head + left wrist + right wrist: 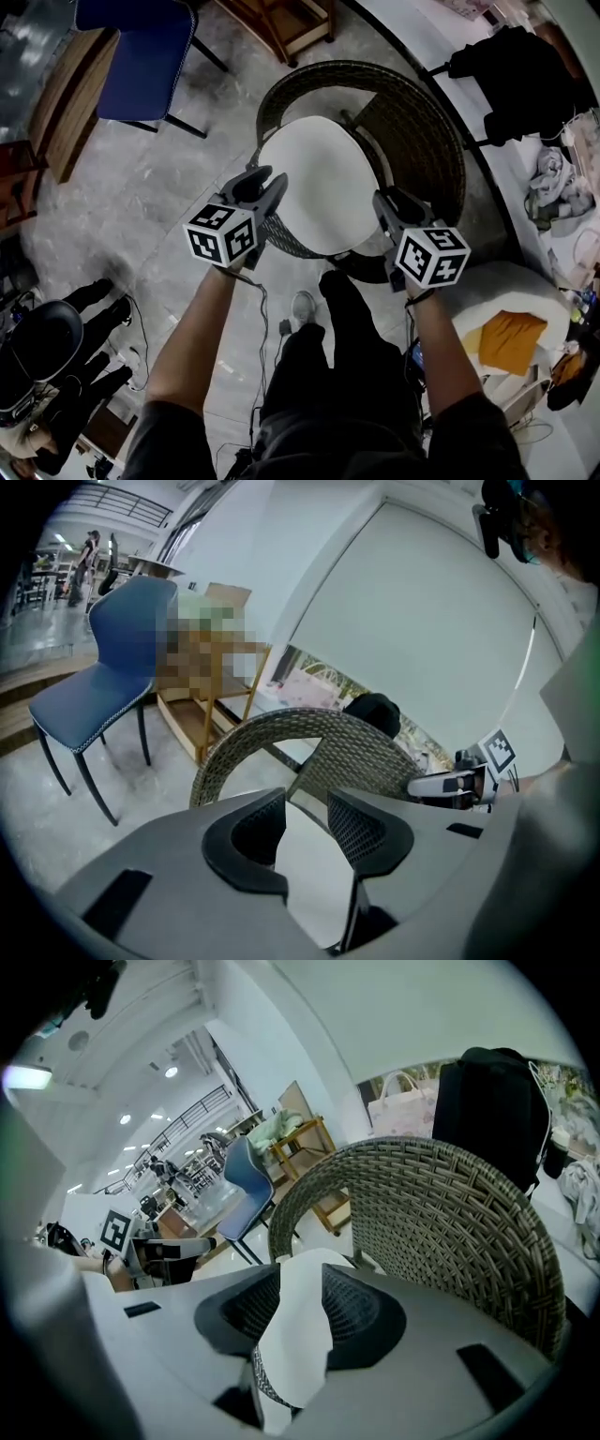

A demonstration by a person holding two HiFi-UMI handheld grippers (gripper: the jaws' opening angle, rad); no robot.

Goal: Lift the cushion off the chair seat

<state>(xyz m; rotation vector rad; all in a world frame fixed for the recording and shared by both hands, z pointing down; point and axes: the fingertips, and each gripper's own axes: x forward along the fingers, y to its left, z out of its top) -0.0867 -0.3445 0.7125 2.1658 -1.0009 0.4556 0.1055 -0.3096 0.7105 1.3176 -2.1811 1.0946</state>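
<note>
**Two-handed approach to a seat cushion, both jaws open at its rim**

The round white cushion (319,183) lies flat on the seat of the brown woven-wicker chair (424,131). It covers nearly the whole seat and is not yet raised. The curved backrest encloses its far and right sides, so the free edges face the person, which probably explains an approach from the front and the two flanks.

The left gripper (272,180) stands at the cushion's left edge and the right gripper (382,202) at its right edge, on opposite sides of the disc. This symmetric placement suits a wide, soft pad, which would likely sag or tip if it were lifted from one side only.

In the left gripper view the jaws stand apart, with the white surface showing through the gap and neither pad pressing on it. In the right gripper view the jaws are likewise parted; the cushion's edge fills the gap, and a strip of woven seat rim shows just below it. Neither gripper has clamped.

Both grippers point downward at a slant, which would let one jaw of each pass under the cushion's edge and the other over it.

Well apart on the grey polished floor (187,197), a blue plastic chair (141,56) plays no part.
</note>
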